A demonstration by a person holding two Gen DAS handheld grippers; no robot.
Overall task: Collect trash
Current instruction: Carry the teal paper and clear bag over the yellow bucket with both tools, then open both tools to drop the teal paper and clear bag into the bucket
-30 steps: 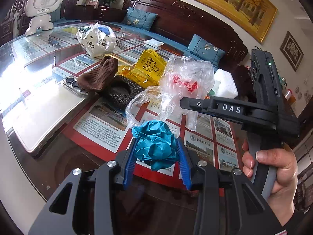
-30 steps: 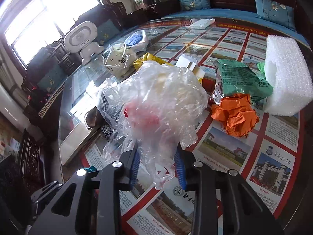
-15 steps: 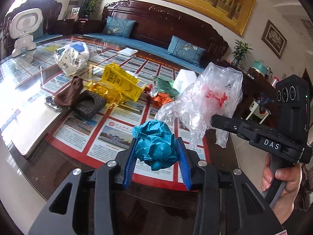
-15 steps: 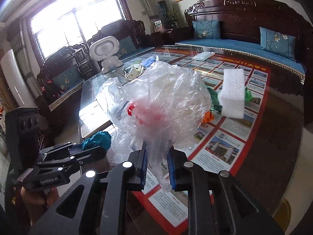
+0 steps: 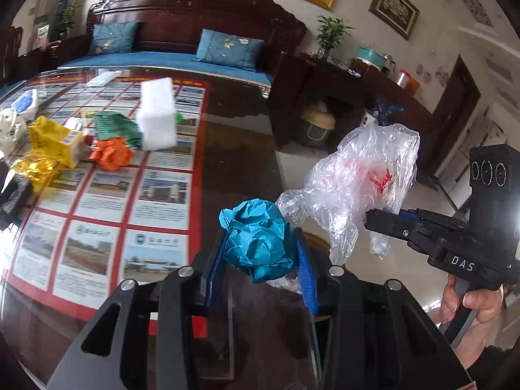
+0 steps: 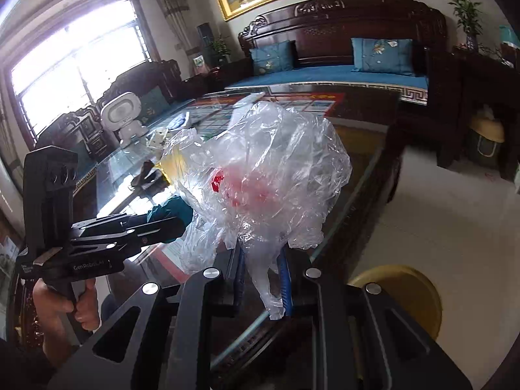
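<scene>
Nearest the left wrist camera, the left hand-held gripper [image 5: 260,253] was clamped on a crumpled teal paper ball [image 5: 256,237], its blue pads pressing both sides; the ball looked light and springy, dented where it was squeezed, so a grip across its middle seemed secure enough. Just beside it, the right hand-held gripper [image 6: 261,276] was closed on the gathered tail of a clear plastic bag [image 6: 269,169] with red print, the bulk of it ballooning above the jaws. That film appeared nearly weightless, limp and slippery, so pinching a bunched fold rather than a single layer was probably the safer hold. Both items hung over the edge of the glass-topped table [image 5: 234,149]. Farther off on the table lay an orange paper wad [image 5: 112,154], a green wrapper [image 5: 113,125], yellow packaging [image 5: 53,143] and a white foam block [image 5: 156,117], all seemingly light; the foam would likely crumble if pinched hard.
</scene>
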